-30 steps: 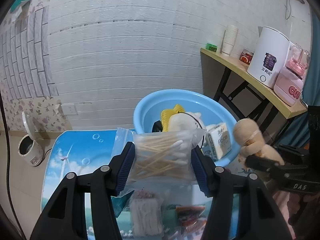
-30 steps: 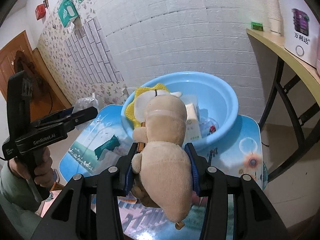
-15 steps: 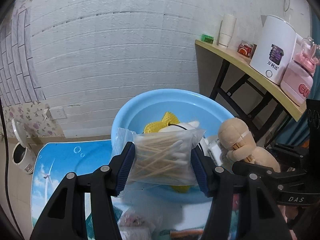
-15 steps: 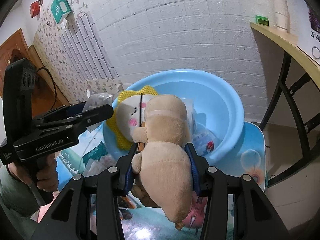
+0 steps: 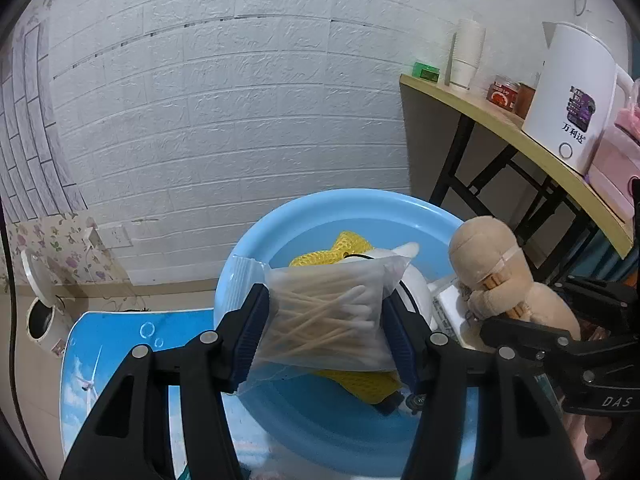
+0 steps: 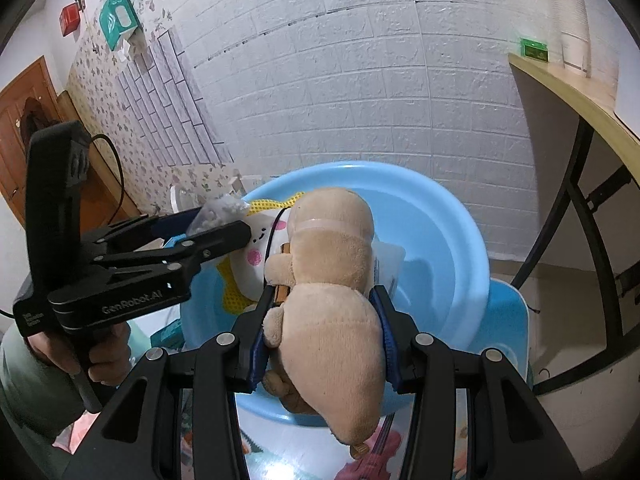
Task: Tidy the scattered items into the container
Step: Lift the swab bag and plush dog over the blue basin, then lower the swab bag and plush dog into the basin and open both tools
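Observation:
My left gripper (image 5: 326, 330) is shut on a clear bag of cotton swabs (image 5: 326, 316) and holds it over the near part of the light blue basin (image 5: 352, 208). My right gripper (image 6: 322, 330) is shut on a tan plush toy (image 6: 336, 300), held above the basin (image 6: 452, 240) at its near rim. The plush also shows at the right of the left wrist view (image 5: 492, 280). The left gripper with the bag shows at the left of the right wrist view (image 6: 216, 226). In the basin lie a yellow mesh item (image 5: 348, 246), a white plush face (image 6: 260, 256) and a small white pack (image 5: 448, 308).
The basin stands on a small blue printed table (image 5: 104, 344) against a white brick wall. A wooden shelf (image 5: 500, 120) on black legs at the right carries a white kettle (image 5: 572, 96), paper cups and jars. A small white bin (image 5: 38, 316) stands on the floor, left.
Both grippers have moved forward with their loads, from above the table to over the basin. The scattered items on the table have dropped out of the left wrist view.

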The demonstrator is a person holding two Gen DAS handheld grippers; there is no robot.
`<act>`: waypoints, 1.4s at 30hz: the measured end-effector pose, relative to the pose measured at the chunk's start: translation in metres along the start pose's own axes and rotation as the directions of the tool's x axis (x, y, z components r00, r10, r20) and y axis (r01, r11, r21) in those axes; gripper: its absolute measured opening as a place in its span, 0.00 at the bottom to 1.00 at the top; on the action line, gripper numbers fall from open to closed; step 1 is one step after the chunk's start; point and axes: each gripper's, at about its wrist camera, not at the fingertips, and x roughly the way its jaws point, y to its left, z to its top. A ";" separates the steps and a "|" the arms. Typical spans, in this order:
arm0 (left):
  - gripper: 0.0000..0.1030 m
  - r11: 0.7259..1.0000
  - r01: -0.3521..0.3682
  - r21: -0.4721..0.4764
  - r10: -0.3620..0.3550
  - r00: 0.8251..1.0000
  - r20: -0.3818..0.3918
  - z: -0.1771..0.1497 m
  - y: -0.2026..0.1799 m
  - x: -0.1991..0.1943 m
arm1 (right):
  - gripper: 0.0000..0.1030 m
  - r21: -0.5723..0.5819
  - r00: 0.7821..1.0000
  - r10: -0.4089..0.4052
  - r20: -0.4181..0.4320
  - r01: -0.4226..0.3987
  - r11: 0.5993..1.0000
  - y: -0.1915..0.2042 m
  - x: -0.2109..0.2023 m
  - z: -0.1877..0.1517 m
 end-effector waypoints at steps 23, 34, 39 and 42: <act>0.90 0.978 -0.203 0.055 0.199 0.977 0.075 0.012 -0.005 -0.011 | 0.42 -0.039 0.996 -0.087 0.009 0.087 0.995 0.004 0.016 0.015; 1.00 0.962 -0.272 0.016 0.271 0.960 0.068 0.005 0.010 -0.040 | 0.70 -0.045 0.992 -0.129 -0.004 0.128 0.991 0.019 0.010 0.006; 1.00 0.961 -0.276 0.001 0.275 0.959 0.066 -0.005 0.016 -0.053 | 0.70 -0.043 0.990 -0.143 -0.007 0.143 0.989 0.023 0.001 -0.002; 1.00 0.959 -0.284 -0.002 0.284 0.957 0.058 -0.013 0.020 -0.059 | 0.70 -0.033 0.989 -0.148 -0.013 0.148 0.988 0.023 -0.004 -0.008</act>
